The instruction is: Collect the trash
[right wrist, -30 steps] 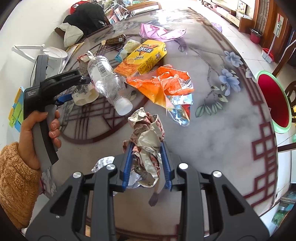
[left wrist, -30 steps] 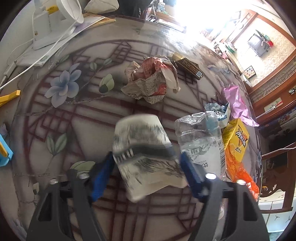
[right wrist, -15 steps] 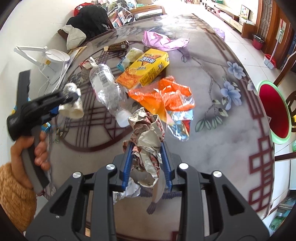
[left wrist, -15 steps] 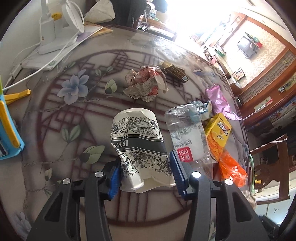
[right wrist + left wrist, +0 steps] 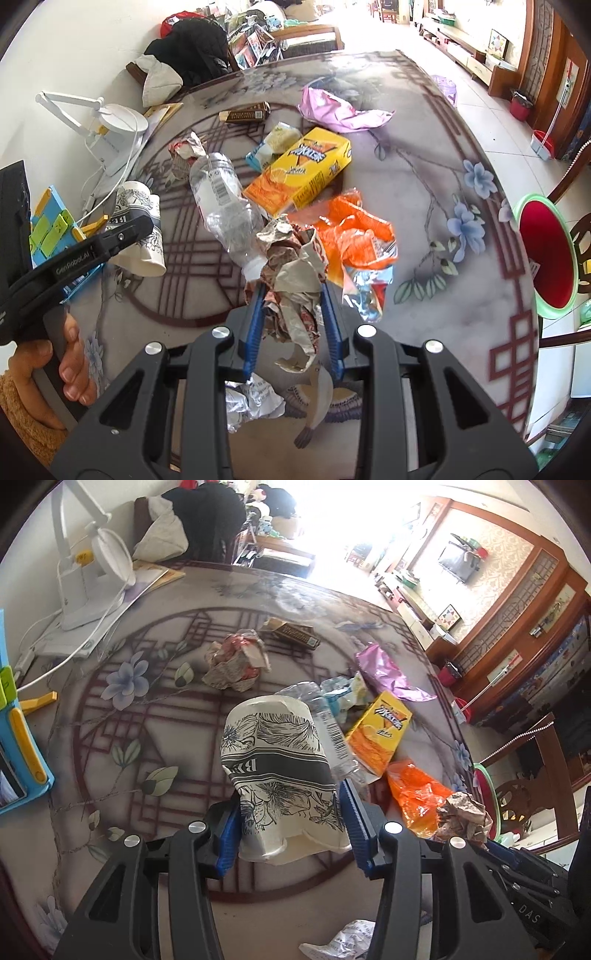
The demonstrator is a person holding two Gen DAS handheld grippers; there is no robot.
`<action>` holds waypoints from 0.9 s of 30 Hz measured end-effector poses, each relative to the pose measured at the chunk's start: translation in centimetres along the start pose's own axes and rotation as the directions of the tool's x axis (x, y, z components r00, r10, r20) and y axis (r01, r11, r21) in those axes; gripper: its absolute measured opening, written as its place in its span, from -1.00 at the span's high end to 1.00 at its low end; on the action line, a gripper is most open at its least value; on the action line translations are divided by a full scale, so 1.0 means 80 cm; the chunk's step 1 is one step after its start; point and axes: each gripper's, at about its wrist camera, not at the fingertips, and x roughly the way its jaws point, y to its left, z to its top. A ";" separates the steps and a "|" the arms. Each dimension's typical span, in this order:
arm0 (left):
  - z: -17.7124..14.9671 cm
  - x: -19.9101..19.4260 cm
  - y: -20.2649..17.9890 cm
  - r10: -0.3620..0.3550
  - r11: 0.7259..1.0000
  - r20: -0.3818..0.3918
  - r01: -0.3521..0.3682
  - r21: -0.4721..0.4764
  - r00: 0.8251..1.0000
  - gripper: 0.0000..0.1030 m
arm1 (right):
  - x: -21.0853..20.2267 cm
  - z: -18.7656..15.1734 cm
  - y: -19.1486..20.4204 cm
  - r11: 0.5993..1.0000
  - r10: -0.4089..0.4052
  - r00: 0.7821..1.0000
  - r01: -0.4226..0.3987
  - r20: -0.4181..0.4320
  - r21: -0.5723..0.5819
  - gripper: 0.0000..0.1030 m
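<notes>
My left gripper (image 5: pixel 290 797) is shut on a crushed paper cup (image 5: pixel 277 771) with black flower print, held above the table; the cup also shows in the right wrist view (image 5: pixel 138 229). My right gripper (image 5: pixel 293 291) is shut on a crumpled brown wrapper (image 5: pixel 291 277), also lifted; the wrapper shows at the lower right of the left wrist view (image 5: pixel 461 816). On the table lie a clear plastic bottle (image 5: pixel 225 199), a yellow juice carton (image 5: pixel 301 168), an orange foil bag (image 5: pixel 358 236), a pink wrapper (image 5: pixel 340 110) and another crumpled paper ball (image 5: pixel 236 661).
A red bin with a green rim (image 5: pixel 546 254) stands beside the table at the right. A white desk lamp (image 5: pixel 88 568), a blue toy (image 5: pixel 22 746) and a brown box (image 5: pixel 291 633) sit on the table. A crumpled white paper (image 5: pixel 251 402) lies below my right gripper.
My left gripper closed on the paper cup and lifted it up and back from the table. My right gripper kept hold of the brown wrapper and barely moved.
</notes>
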 end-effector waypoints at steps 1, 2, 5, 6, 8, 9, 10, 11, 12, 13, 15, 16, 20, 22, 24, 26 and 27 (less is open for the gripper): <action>0.002 -0.001 -0.003 -0.004 1.000 0.002 0.004 0.004 1.000 0.09 | -0.001 0.001 -0.001 1.000 -0.001 1.000 0.001 0.003 0.001 0.41; 0.003 -0.001 -0.005 -0.008 1.000 0.003 0.008 0.006 1.000 0.09 | -0.001 0.001 -0.002 1.000 -0.002 1.000 0.001 0.006 0.003 0.41; 0.006 -0.004 -0.013 -0.021 1.000 0.001 0.021 0.012 1.000 0.09 | -0.003 0.003 -0.005 1.000 -0.004 1.000 0.004 0.011 0.009 0.41; 0.007 -0.005 -0.016 -0.025 1.000 0.004 0.025 0.015 1.000 0.09 | -0.004 0.004 -0.006 1.000 -0.005 1.000 0.005 0.012 0.010 0.41; 0.008 -0.007 -0.021 -0.032 0.999 0.007 0.032 0.021 0.999 0.09 | -0.006 0.004 -0.010 1.000 -0.006 1.000 0.006 0.014 0.014 0.41; 0.008 -0.008 -0.024 -0.036 0.999 0.009 0.036 0.027 0.999 0.09 | -0.007 0.004 -0.011 1.000 -0.007 1.000 0.007 0.017 0.017 0.41; 0.009 -0.009 -0.028 -0.039 0.999 0.011 0.039 0.033 0.999 0.09 | -0.008 0.005 -0.013 1.000 -0.008 1.000 0.007 0.019 0.020 0.41; 0.009 -0.010 -0.031 -0.041 0.998 0.014 0.040 0.038 0.999 0.09 | -0.009 0.005 -0.014 1.000 -0.008 1.000 0.008 0.022 0.022 0.41; 0.010 -0.012 -0.034 -0.044 0.998 0.017 0.044 0.043 0.999 0.09 | -0.010 0.005 -0.015 1.000 -0.010 1.000 0.009 0.026 0.024 0.41; 0.011 -0.013 -0.037 -0.050 0.998 0.018 0.049 0.046 0.999 0.09 | -0.012 0.006 -0.016 1.000 -0.011 1.000 0.010 0.028 0.025 0.41; 0.012 -0.015 -0.040 -0.059 0.997 0.019 0.058 0.046 0.998 0.09 | -0.015 0.006 -0.018 1.000 -0.014 0.999 0.013 0.035 0.028 0.41; 0.012 -0.016 -0.042 -0.065 0.997 0.019 0.064 0.046 0.998 0.09 | -0.015 0.007 -0.020 0.999 -0.016 0.999 0.015 0.038 0.029 0.41; 0.013 -0.020 -0.055 -0.079 0.995 0.020 0.077 0.066 0.997 0.09 | -0.022 0.007 -0.028 0.999 -0.028 0.998 0.026 0.052 0.041 0.41; 0.012 -0.020 -0.060 -0.083 0.994 0.019 0.082 0.076 0.996 0.09 | -0.026 0.008 -0.035 0.998 -0.033 0.998 0.030 0.060 0.052 0.41; 0.011 -0.021 -0.066 -0.086 0.993 0.019 0.085 0.085 0.996 0.09 | -0.030 0.008 -0.040 0.998 -0.040 0.997 0.036 0.066 0.060 0.41; 0.010 -0.022 -0.072 -0.087 0.992 0.019 0.085 0.096 0.996 0.09 | -0.034 0.009 -0.047 0.997 -0.049 0.996 0.044 0.073 0.066 0.41; 0.009 -0.022 -0.075 -0.089 0.991 0.018 0.086 0.100 0.996 0.09 | -0.036 0.009 -0.050 0.996 -0.054 0.996 0.048 0.076 0.068 0.41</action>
